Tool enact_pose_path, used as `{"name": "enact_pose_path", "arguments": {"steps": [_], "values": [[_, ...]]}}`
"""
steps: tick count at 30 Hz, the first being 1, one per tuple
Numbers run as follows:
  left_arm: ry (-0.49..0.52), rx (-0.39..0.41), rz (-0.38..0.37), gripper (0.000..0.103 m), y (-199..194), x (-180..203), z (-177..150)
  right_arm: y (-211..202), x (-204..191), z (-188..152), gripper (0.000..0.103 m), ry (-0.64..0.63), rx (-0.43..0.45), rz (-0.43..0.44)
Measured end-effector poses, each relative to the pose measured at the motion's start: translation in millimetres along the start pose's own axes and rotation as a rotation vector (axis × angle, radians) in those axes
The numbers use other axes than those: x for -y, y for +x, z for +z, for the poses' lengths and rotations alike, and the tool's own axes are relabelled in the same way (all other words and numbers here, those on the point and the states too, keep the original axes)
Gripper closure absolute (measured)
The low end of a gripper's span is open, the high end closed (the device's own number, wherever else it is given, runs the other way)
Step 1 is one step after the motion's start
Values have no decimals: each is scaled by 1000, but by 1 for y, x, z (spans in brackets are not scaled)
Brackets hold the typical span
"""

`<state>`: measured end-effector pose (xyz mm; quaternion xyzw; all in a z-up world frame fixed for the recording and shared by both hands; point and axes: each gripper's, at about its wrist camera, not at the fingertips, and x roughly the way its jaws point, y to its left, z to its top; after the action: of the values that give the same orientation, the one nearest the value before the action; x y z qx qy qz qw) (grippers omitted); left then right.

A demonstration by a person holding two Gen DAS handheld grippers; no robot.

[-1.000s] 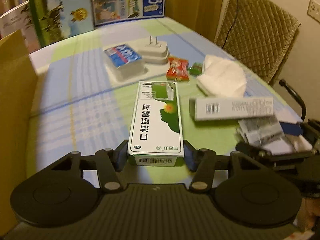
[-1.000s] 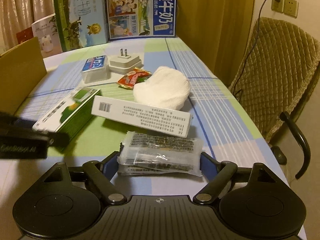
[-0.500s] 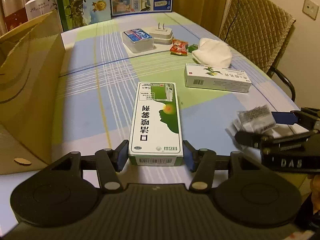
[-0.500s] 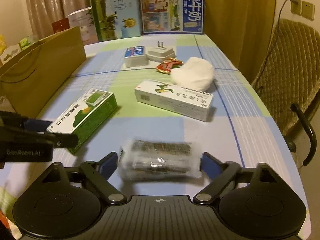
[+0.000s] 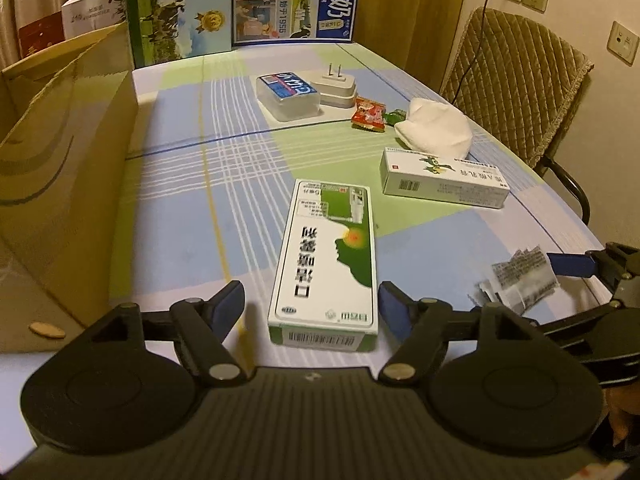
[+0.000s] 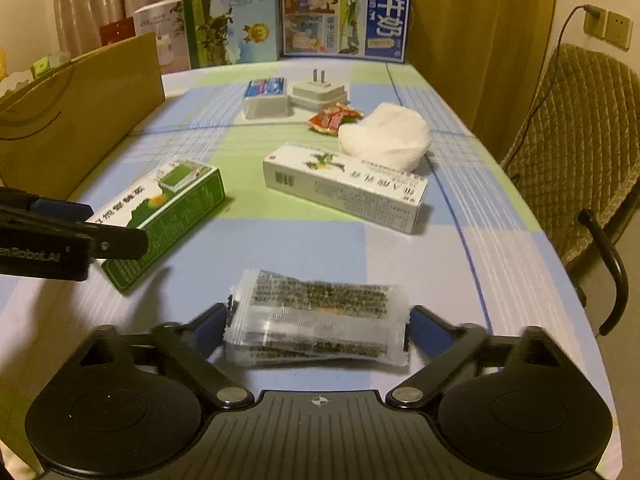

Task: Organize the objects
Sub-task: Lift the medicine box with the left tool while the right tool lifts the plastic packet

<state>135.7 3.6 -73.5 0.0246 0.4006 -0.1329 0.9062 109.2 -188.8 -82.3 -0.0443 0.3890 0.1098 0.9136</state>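
jaws of the left gripper [image 5: 312, 300] have just opened off the green box [image 5: 326, 264], lying lengthwise between them on the tabletop [image 5: 180, 208]; right gripper [image 6: 318, 330] jaws, just narrowing, flank the crosswise sachet pack [image 6: 320, 316], contact unclear.

Glossy cardboard box [image 5: 326, 264], crinkly clear-plastic packet [image 6: 318, 316]
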Motion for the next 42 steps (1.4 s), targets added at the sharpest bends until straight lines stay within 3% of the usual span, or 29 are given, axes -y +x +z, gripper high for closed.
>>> {"name": "enact_pose_path", "arguments": {"steps": [6,16,19,22,26,28,30,33,42], "values": [[62,14,8,30,8,7,7,0,-2,3,26,6,8,0],[120,-13,7,34,28,16,12,0,6,6,27,61,12,-2],[129,-15,7,50,32,18,12,1,6,6,19,61,11,3],[120,-14,7,52,31,18,12,3,5,4,8,50,3,-16],[114,-15,9,52,30,18,11,3,3,3,8,34,-8,-30],[111,-17,7,52,29,17,11,3,3,2,8,35,-13,-28],[111,-18,6,52,29,17,10,3,1,3,18,25,-13,-27],[108,-18,5,52,29,17,10,2,-2,4,24,6,-11,-19],[92,-15,8,52,25,14,10,-2,-2,10,27,28,23,-28]]}}
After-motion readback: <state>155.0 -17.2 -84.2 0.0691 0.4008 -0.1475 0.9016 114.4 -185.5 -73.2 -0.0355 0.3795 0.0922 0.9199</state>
